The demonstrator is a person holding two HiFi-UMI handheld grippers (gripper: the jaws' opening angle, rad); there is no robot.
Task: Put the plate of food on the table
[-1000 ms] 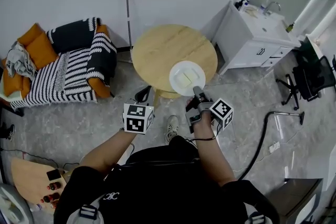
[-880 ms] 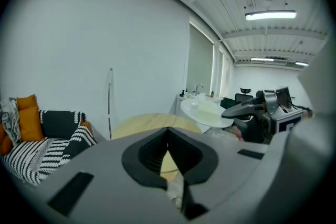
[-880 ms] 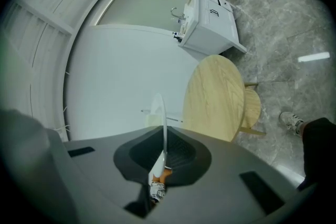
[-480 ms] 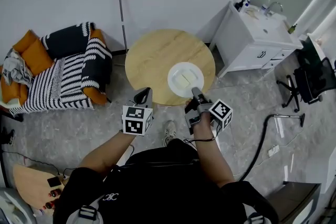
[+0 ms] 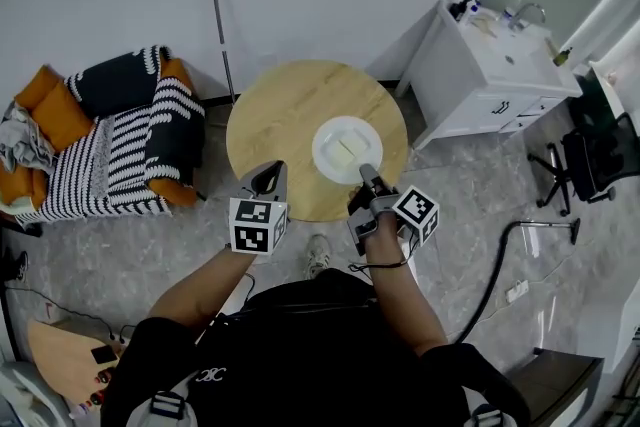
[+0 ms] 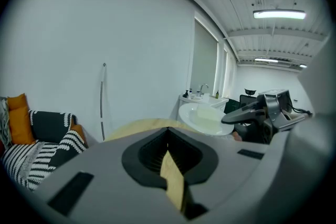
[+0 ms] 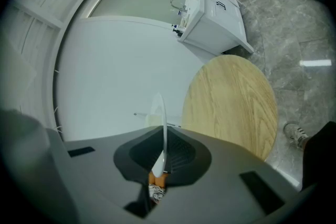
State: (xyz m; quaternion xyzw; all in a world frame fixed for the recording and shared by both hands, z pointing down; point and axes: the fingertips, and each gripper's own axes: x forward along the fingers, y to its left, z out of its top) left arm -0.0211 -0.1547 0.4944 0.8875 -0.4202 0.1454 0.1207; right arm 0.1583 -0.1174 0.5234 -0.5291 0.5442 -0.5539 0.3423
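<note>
Plate: a white round plate (image 5: 347,151) with a pale slab of food on it is held roughly level over the near right part of the desk; in the left gripper view it appears raised clear of the top.
Desk: a round light-wood desk (image 5: 285,120) stands just beyond the person.
Right hand-held gripper: the right hand-held gripper (image 5: 366,175) is closed on the plate's near rim, which is seen edge-on between its jaws in the right gripper view.
Plate relative to the gripper: the plate extends beyond the jaws, away from the person.
Left hand-held gripper: the left hand-held gripper (image 5: 268,179) is held at the desk's near edge, left of the plate and apart from it. Its jaws are brought almost together, with nothing between them.
Surroundings: a black-and-white striped sofa (image 5: 120,150) is seen far left, a white sink cabinet (image 5: 485,85) far right.
</note>
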